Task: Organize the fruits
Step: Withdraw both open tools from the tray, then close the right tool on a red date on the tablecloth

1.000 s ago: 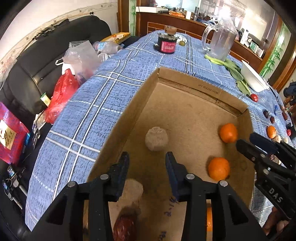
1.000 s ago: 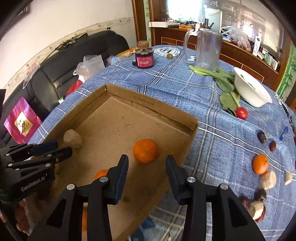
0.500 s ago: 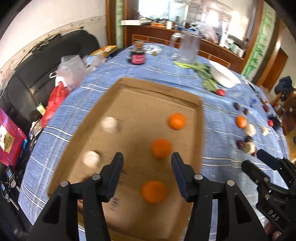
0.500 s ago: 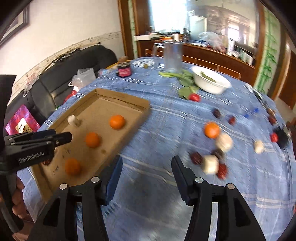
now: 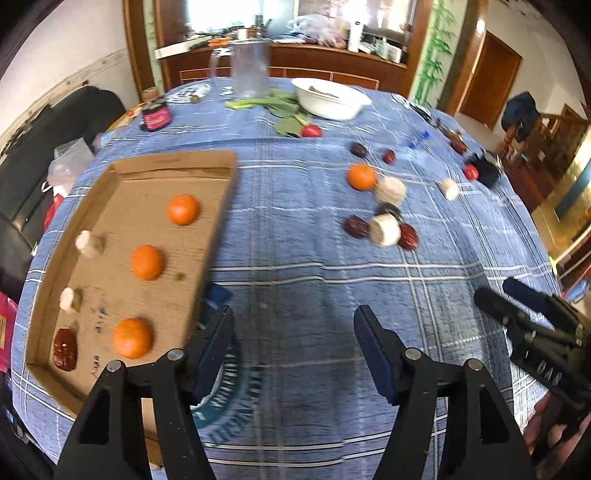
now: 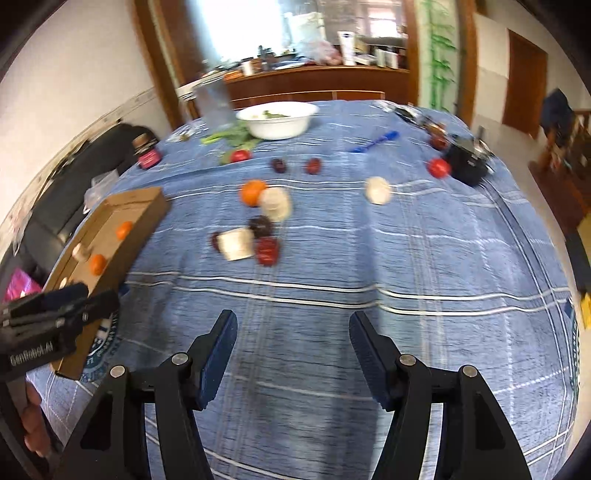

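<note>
Fruit sitting sorted in a cardboard tray (image 5: 155,162) on a blue checked table (image 5: 314,295).

Three oranges (image 5: 147,262), two pale pieces and a red date (image 5: 65,349) are lying inside; another orange (image 5: 362,177) and more dates are lying loose nearby. Left gripper (image 5: 293,354) and right gripper (image 6: 291,350) are hovering, jaws released, holding nothing.

Three oranges (image 5: 147,261) in cardboard box (image 5: 168,160); left gripper (image 5: 294,349) jaws apart

Black sofa (image 5: 44,147), wooden sideboard (image 5: 295,62), bright window (image 5: 236,14).
</note>
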